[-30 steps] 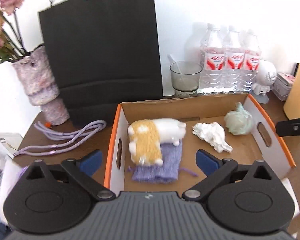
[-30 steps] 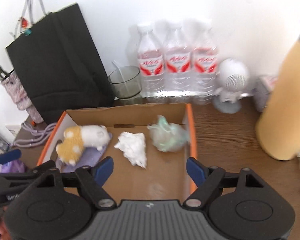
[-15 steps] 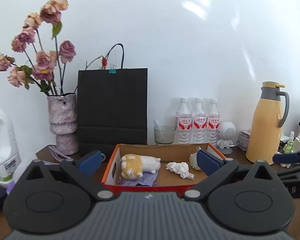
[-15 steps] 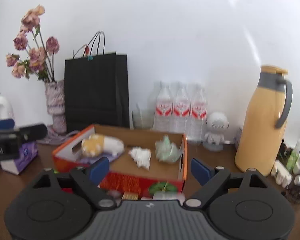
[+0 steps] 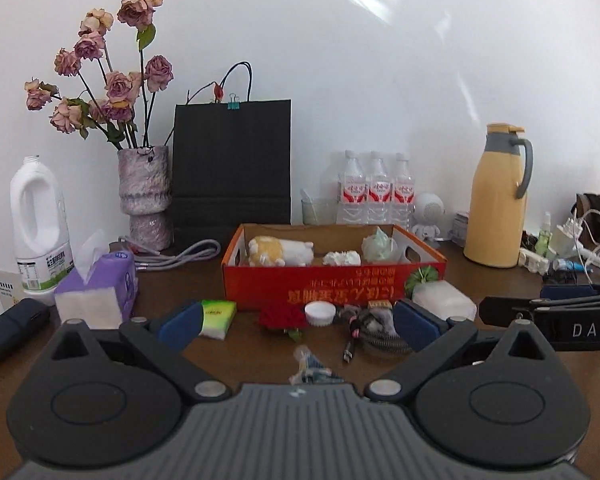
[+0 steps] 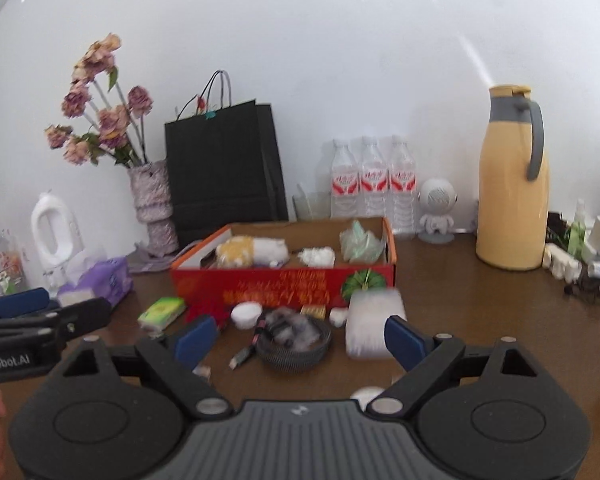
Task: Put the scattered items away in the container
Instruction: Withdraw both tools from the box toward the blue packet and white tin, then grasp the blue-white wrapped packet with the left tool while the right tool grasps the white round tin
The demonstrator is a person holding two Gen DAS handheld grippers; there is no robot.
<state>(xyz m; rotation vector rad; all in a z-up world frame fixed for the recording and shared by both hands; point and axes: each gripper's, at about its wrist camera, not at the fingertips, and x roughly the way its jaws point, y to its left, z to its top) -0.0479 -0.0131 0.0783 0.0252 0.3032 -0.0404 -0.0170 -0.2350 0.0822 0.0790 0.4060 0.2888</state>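
Observation:
A red cardboard box stands mid-table holding a yellow-and-white plush toy, a white crumpled tissue and a pale green wad. In front of it lie a green tissue pack, a red rose, a white cap, a coiled cable and a white block. My left gripper is open and empty, back from these items. My right gripper has its jaws opening; the dark coil lies on the table beyond them, untouched.
Behind the box stand a black paper bag, a vase of dried roses, three water bottles and a yellow thermos. A purple tissue box and white jug sit at the left. Cables clutter the right edge.
Both grippers have drawn back from above the box and sunk lower, so the box is now seen from its front with the scattered items before it. The right jaws have widened slightly.

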